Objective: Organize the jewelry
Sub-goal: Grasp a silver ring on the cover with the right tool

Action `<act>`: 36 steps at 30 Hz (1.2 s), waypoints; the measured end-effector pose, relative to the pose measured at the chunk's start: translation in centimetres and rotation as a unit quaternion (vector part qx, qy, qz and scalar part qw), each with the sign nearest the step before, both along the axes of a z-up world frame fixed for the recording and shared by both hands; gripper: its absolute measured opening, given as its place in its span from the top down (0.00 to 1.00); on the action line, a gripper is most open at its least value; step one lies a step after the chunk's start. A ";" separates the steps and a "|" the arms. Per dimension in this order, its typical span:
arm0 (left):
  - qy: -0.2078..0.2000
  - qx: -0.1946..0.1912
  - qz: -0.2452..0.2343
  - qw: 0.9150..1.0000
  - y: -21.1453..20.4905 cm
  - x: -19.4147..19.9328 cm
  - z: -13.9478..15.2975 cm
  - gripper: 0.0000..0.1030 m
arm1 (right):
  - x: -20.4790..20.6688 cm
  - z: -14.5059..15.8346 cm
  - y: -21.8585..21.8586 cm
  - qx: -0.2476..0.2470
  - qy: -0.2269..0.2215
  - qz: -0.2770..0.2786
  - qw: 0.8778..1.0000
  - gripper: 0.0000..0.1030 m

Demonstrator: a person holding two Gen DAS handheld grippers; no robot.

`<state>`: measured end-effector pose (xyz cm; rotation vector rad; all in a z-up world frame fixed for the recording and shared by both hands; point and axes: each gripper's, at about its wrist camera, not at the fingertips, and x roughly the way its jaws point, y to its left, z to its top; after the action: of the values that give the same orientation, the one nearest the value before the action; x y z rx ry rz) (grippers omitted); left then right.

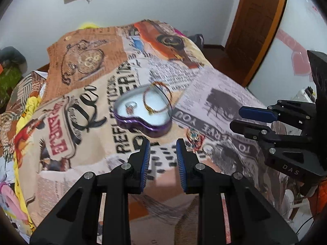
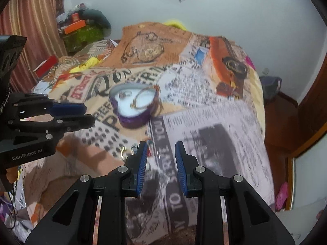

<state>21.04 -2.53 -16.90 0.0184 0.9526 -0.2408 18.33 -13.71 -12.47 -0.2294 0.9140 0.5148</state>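
Clutter lines the far left of the bed in the right wrist view: a striped brown curtain (image 2: 30,20), then a heap of boxes and dark bundles (image 2: 81,26) against the pale wall. The printed newspaper-collage bedspread (image 1: 81,106) covers the mattress and falls away at its left, right and near edges, with broad flat cloth between them.

The left gripper (image 1: 163,143) hangs low over the near part of the spread, its blue-padded fingers (image 1: 145,159) parted by a moderate gap and holding nothing. Just ahead of it sits the purple heart-shaped tin box (image 1: 143,122) with a white lining — roughly mid-bed, with open cloth on every side. Inside lie a small stone-set ring (image 1: 130,107) on the left lobe and a thin gold bangle (image 1: 157,98) that leans up over the box's far rim.

Right of the left gripper's tip, on the cloth near the box, rests a small multicoloured ornament (image 1: 194,136), too blurred to name further. Farther right, the right gripper (image 2: 161,145) also stands apart and empty, above the "TO SERVE YOU" print, a few small metallic pieces (image 2: 130,150) just beside its left finger. A brown wooden door (image 1: 257,20) closes the right side.
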 end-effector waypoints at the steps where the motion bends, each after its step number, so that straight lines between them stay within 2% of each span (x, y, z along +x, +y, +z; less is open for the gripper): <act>1: 0.004 0.001 -0.003 1.000 -0.2 0.0 -0.4 0.76 | -0.2 -0.4 -0.1 0.001 0.006 0.001 1.000 0.76; 8: 0.034 0.005 -0.012 0.999 -1.2 0.3 -3.0 0.76 | -1.0 -3.0 0.4 0.003 0.039 0.022 0.999 0.76; 14: 0.046 0.004 -0.008 0.999 -1.2 0.7 -3.8 0.76 | -0.5 -4.9 1.5 -0.018 0.049 0.037 0.998 0.76; 22: 0.050 -0.004 -0.028 0.998 -2.1 1.2 -4.4 0.76 | -0.2 -5.5 1.6 0.001 0.050 0.039 0.998 0.76; 24: 0.049 -0.004 -0.032 0.998 -2.5 1.3 -4.6 0.76 | -0.3 -5.6 1.6 0.004 0.046 0.043 0.998 0.80; 32: 0.047 -0.001 -0.032 0.998 -3.2 2.3 -5.1 0.76 | -0.7 -5.4 1.4 0.009 0.038 0.050 0.998 0.81; 36: 0.050 0.003 -0.036 0.998 -3.7 2.5 -5.6 0.89 | -0.7 -5.1 1.0 0.011 0.035 0.045 0.998 0.81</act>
<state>23.59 -6.24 -22.50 0.0478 1.0533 -0.3078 17.62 -12.75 -17.60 -0.2337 0.9678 0.6191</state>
